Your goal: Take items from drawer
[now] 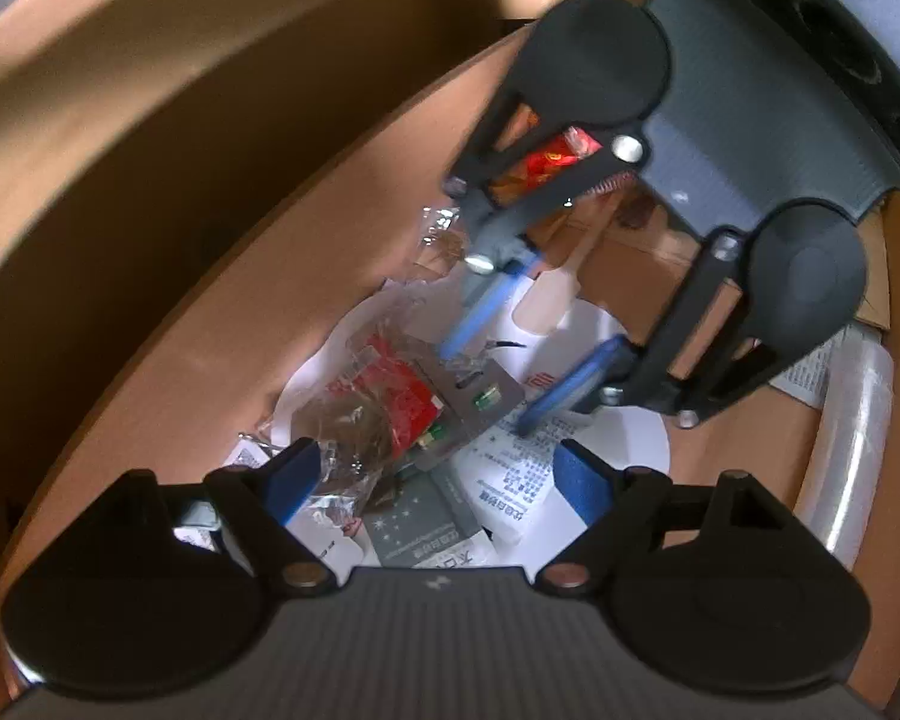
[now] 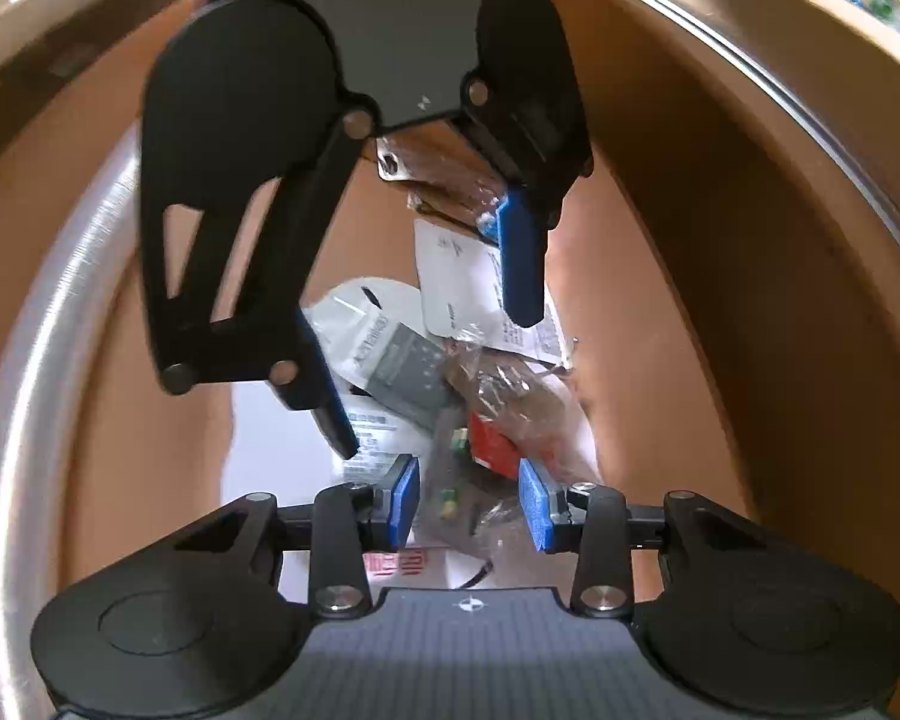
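The brown wooden drawer (image 1: pixel 210 276) holds a loose heap of papers and packets. Above it both tools reach in, tips facing. The left gripper (image 1: pixel 444 480) is spread wide over the heap; the right gripper (image 2: pixel 469 501) is also parted, gripping nothing. Between its blue pads (image 2: pixel 537 504) lies a crinkled clear plastic bag with a red packet (image 2: pixel 498 420), beside a grey card sleeve (image 2: pixel 408 369).
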### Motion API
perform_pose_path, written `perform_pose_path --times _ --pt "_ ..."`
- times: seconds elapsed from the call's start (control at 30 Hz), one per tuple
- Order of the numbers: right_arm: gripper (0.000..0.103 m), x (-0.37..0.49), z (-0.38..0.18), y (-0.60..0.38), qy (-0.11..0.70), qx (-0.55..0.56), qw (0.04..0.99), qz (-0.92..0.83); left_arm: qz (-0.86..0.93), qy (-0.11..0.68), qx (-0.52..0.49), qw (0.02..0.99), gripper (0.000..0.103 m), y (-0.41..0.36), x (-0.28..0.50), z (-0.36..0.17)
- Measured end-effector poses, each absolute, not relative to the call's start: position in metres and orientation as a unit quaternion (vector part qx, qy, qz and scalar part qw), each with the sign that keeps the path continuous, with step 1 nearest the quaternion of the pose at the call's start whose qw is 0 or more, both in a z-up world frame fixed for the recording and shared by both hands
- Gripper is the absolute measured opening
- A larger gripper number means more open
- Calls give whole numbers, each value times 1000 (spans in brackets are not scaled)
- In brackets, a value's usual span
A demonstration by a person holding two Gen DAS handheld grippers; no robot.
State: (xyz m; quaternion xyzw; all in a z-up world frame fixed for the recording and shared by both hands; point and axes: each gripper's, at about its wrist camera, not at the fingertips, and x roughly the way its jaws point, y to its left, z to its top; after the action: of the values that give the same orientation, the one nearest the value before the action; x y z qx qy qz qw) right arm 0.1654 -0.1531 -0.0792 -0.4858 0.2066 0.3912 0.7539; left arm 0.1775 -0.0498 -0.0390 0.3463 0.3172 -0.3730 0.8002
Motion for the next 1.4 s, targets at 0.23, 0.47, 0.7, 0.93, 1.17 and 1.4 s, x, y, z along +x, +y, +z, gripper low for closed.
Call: perform_pose_path --times 0.23,0.47,0.7,0.93,1.17,1.4 --pt "32 166 -91 -146 201 -495 754 381 -373 303 348 805 88 -48 178 -42" --pt "32 165 -100 -150 188 -514 753 365 -372 297 341 811 88 -45 182 -37" --pt "11 158 -102 -149 193 -549 725 368 -377 286 340 812 92 -43 179 -43" --pt "2 157 -84 -152 230 -515 714 414 -387 274 354 806 95 -43 171 -45" --pt "2 156 -62 -160 236 -481 719 442 -404 276 354 797 96 -41 165 -44" --pt "1 147 -18 -166 241 -392 740 491 -422 268 360 787 96 -41 159 -44"
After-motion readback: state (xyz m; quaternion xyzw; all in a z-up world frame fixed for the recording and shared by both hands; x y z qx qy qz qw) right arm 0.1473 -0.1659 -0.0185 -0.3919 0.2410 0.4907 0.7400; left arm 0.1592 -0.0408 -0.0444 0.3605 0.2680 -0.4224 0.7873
